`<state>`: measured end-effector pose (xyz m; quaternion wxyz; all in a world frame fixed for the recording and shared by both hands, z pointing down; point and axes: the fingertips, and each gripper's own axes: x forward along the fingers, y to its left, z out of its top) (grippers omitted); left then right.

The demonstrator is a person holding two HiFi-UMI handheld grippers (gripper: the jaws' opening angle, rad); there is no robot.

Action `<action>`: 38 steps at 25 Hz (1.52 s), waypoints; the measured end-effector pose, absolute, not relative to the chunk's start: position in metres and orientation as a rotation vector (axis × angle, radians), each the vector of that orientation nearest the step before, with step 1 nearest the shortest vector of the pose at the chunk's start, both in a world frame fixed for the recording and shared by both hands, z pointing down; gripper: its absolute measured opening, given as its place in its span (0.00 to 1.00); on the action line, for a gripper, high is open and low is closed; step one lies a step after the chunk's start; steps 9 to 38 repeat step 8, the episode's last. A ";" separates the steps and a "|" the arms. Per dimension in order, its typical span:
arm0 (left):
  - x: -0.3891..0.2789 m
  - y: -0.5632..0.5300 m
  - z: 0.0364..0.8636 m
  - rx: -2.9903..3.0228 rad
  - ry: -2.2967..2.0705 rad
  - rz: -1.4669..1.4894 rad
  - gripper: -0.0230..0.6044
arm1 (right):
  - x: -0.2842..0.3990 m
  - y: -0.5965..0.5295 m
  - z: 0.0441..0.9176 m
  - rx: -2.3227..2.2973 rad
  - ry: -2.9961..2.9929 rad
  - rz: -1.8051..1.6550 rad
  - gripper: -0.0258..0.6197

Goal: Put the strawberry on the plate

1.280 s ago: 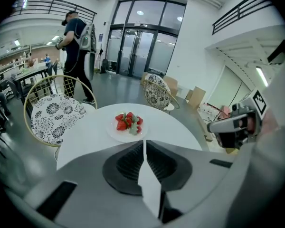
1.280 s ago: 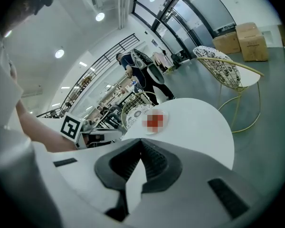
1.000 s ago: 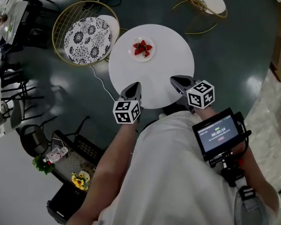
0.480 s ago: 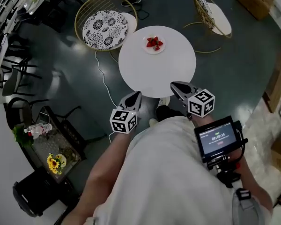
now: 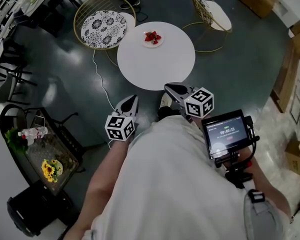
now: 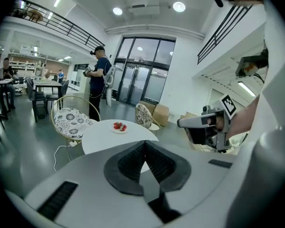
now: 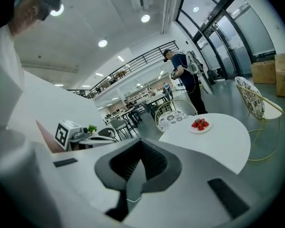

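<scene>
White round tabletop (image 5: 162, 64) stands on a dark glossy floor (image 5: 230, 64), well ahead of the person. Near its far edge sits a small white plate (image 5: 146, 44), and the red strawberries (image 5: 152, 36) lie piled on it. The left gripper (image 5: 133, 98), grey with a marker cube, hangs short of the table's near edge. Its own view shows the two black ribbed jaws pressed together with nothing between them. The right gripper (image 5: 168, 87) hovers just at the near rim, its jaws likewise meeting tip to tip and holding nothing. Both grippers are well apart from the plate. A gold wire chair with a black-and-white patterned cushion (image 5: 103, 27) stands left of the table, and a second chair (image 5: 210, 9) stands to the right. A small lit screen (image 5: 226, 134) sits by the person's right arm.
</scene>
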<state>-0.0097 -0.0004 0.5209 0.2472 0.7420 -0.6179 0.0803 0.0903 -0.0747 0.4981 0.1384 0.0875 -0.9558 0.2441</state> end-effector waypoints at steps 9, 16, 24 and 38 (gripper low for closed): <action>0.001 0.021 0.514 2.030 -1.682 0.207 0.05 | 0.097 -0.050 0.492 0.242 -2.770 0.690 0.05; 0.001 0.021 0.514 2.030 -1.682 0.207 0.05 | 0.097 -0.050 0.492 0.242 -2.770 0.690 0.05; 0.001 0.021 0.514 2.030 -1.682 0.207 0.05 | 0.097 -0.050 0.492 0.242 -2.770 0.690 0.05; 0.001 0.021 0.514 2.030 -1.682 0.207 0.05 | 0.097 -0.050 0.492 0.242 -2.770 0.690 0.05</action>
